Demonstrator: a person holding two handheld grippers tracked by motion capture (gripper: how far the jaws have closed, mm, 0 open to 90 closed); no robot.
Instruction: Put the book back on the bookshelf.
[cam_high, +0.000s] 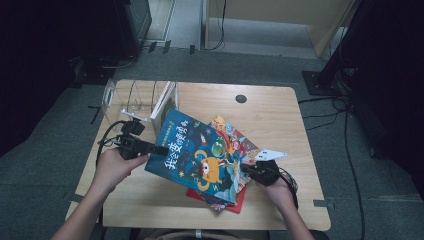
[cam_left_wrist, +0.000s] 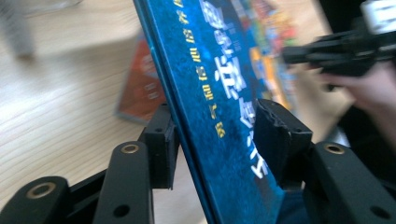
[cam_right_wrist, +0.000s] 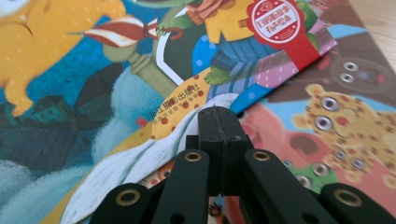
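grey carpet surrounds the wooden surface (cam_high: 280, 110). left hand-held gripper (cam_left_wrist: 212, 135) clamps the blue picture book (cam_high: 197, 155), apparently tilted above the stack (cam_high: 235, 142); clenched right hand-held gripper (cam_right_wrist: 219, 126) should steady the stack beneath.

Light wooden table (cam_high: 280, 115), rounded corners, standing on grey carpeted floor (cam_high: 210, 65). Small dark round grommet (cam_high: 241, 98) set into the top near the far edge, right of centre. Far-left corner: clear wire-and-acrylic book rack (cam_high: 131, 100) resting on the top, with one pale book (cam_high: 163, 102) upright at its right end. Near centre-right: stack of picture books lying flat, a red-covered book (cam_high: 239, 202) at the bottom, its corner showing on the near side, and a colourful cartoon-cover book (cam_high: 231, 136) above it. Right side bare wood.
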